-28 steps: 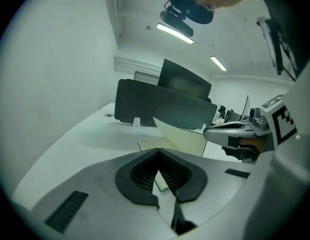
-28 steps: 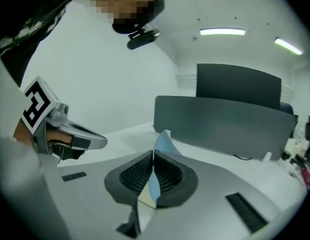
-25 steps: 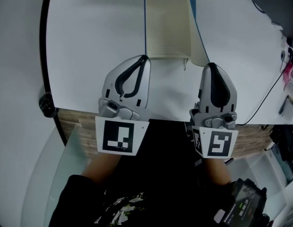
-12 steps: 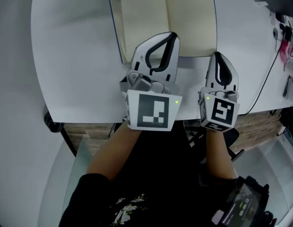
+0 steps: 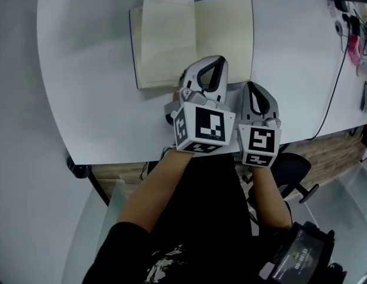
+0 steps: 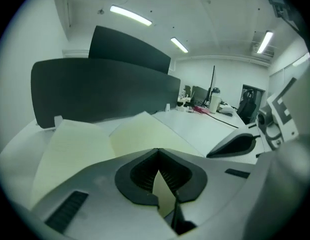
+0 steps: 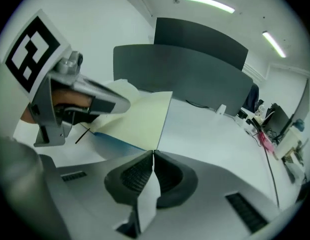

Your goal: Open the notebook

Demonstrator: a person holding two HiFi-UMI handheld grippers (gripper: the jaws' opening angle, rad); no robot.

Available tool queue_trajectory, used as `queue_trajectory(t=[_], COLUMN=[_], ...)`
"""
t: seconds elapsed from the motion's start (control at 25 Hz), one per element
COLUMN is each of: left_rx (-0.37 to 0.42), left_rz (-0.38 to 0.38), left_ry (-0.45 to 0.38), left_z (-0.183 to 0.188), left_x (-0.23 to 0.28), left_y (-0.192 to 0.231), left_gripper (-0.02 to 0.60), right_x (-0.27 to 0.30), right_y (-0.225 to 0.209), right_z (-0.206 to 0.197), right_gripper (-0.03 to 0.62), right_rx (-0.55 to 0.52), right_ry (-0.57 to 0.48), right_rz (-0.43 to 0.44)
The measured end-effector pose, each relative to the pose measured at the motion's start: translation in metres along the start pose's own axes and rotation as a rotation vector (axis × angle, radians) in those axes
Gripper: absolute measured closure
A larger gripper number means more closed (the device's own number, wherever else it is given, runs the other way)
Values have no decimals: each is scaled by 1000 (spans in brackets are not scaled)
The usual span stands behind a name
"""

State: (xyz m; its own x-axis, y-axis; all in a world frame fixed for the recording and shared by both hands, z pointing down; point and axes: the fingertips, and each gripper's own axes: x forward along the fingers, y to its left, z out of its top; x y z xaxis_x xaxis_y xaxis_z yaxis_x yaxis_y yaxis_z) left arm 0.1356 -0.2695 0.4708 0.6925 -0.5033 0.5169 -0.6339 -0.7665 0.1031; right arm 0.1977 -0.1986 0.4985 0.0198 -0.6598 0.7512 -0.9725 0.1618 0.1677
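Observation:
The notebook lies open on the white table, with two cream pages showing and a blue cover edge underneath. My left gripper is shut and holds nothing; its tips are over the near edge of the right page. In the left gripper view the pages spread out just beyond the closed tips. My right gripper is also shut and holds nothing. It sits close beside the left one, on the table just below the notebook's near right corner.
A dark partition screen stands along the table's far side. A black cable runs over the table's right part, near small pink items. An office chair stands below the wooden front edge.
Both grippers have moved forward from the table's front edge towards the notebook and have drawn close together. The left one now reaches the notebook's near edge. Both stayed shut.

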Motion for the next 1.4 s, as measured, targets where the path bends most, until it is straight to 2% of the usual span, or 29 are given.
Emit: queue_trajectory(t=[0.12,0.28,0.4,0.48,0.6,0.76,0.84,0.96,1.08,1.16,1.2,1.24,1.32,1.4], left_rx=[-34,-17,-1,6,3,-11,-49,-122,-165,-255,-297,-331,-378,-398], left_rz=[-18,-28,-25,-22,-34,-67,-54,38,193,258,273,280,284,263], left_ry=[35,38,36,30,14,45,40,-26,-121,-114,-104,-99,-75,-30], left_z=[-13,-15,-18,-19,-18,-27,-33,-28,-12,-18,-24,-31,-45,-59], left_x=[6,11,10,8,8,0,-13,-47,-93,-120,-130,-137,-140,-132], left_y=[-4,-7,-7,-6,-7,-9,-4,26,70,94,105,114,124,125], left_gripper=[575,575,575,575,575,575,575,575,575,575,553,463,380,362], right_x=[-10,-36,-35,-13,29,50,54,58,56,55,55,56,57,58], right_y=[-12,-28,-18,-8,-1,-1,2,9,12,12,11,11,11,12], right_z=[13,57,87,93,91,72,59,46,41,40,39,40,40,39], right_gripper=[526,526,526,526,528,528,528,528,528,528,528,528,528,528], right_rx=[-22,-73,-117,-121,-36,-31,-49,-45,-36,-29,-28,-27,-22,-21], right_ry=[-51,-242,-327,-299,-214,-123,-64,-10,-13,-16,-18,-19,-19,-21], right_rz=[-52,-134,-53,30,121,118,122,137,131,126,124,123,125,127])
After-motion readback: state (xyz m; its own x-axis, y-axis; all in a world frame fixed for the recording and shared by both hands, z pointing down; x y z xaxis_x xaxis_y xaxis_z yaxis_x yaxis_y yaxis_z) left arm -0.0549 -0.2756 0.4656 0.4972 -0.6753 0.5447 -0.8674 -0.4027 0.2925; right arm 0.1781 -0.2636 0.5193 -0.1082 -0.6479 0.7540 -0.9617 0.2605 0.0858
